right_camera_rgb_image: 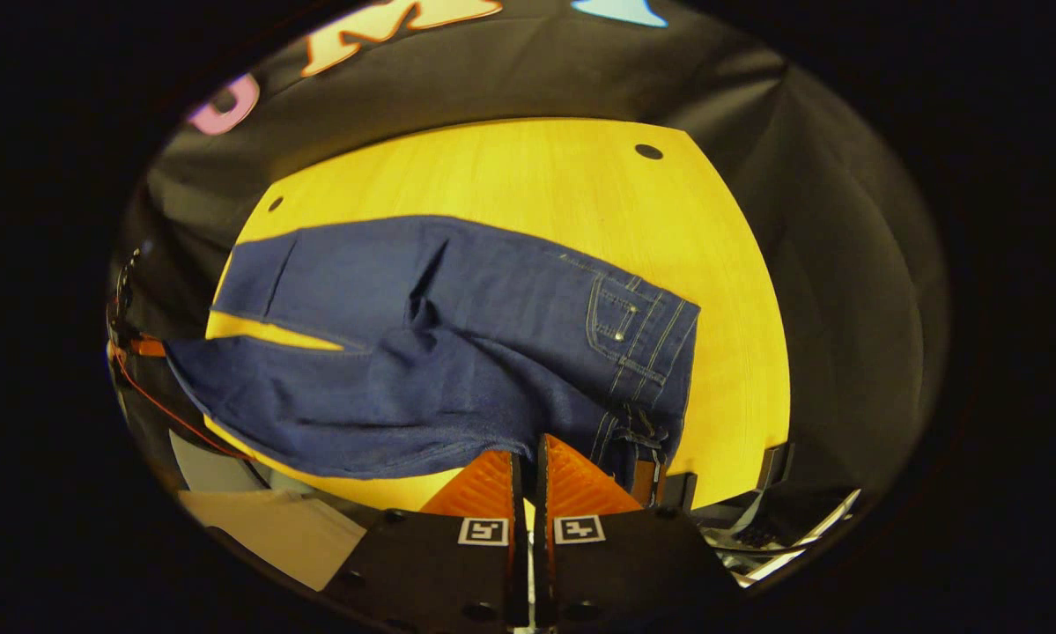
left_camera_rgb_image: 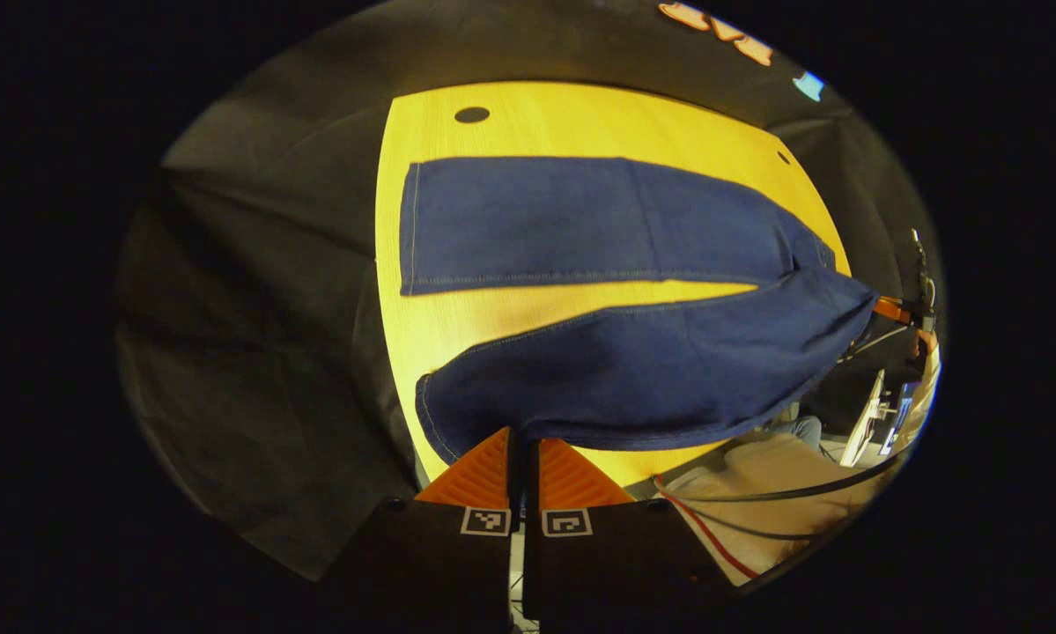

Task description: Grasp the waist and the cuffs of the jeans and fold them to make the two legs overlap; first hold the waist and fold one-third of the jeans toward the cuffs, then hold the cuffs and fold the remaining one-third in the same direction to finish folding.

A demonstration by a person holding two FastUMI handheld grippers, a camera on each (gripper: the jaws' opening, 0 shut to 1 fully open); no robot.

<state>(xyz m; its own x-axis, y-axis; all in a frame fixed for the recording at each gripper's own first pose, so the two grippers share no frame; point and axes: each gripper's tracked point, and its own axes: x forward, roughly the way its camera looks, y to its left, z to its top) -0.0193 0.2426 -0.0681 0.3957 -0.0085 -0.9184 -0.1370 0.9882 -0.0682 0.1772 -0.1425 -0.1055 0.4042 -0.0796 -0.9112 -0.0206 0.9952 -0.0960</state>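
The yellow wooden tabletop [left_camera_rgb_image: 580, 119] carries the jeans [left_camera_rgb_image: 580, 220], which lie spread across it with one leg flat on the far side and the other leg lifted along the near edge. In the left gripper view the far leg lies smooth, its cuff hem toward the left, while the near leg [left_camera_rgb_image: 651, 370] hangs raised and bowed, a wedge of bare tabletop showing between the two legs. In the right gripper view the waist end [right_camera_rgb_image: 642, 352] lies to the right, with a pocket, rivets and stitching showing.

The left gripper [left_camera_rgb_image: 522, 467] has its jaws pressed together on the cuff edge of the near leg, which drapes straight off the fingertips. The right gripper [right_camera_rgb_image: 528, 480] has its jaws nearly closed at the near edge of the waist; denim seems caught between them, though the exact pinch is hard to make out. The other gripper shows small at the far end in each view.

This looks like the first step, bringing the near leg over the far one so the legs overlap. The next move likely calls for carrying both held ends across together, level and taut, then laying edge on edge before releasing.

No brand or readable writing shows on the jeans; each gripper bears only small square black-and-white markers [left_camera_rgb_image: 485, 521].
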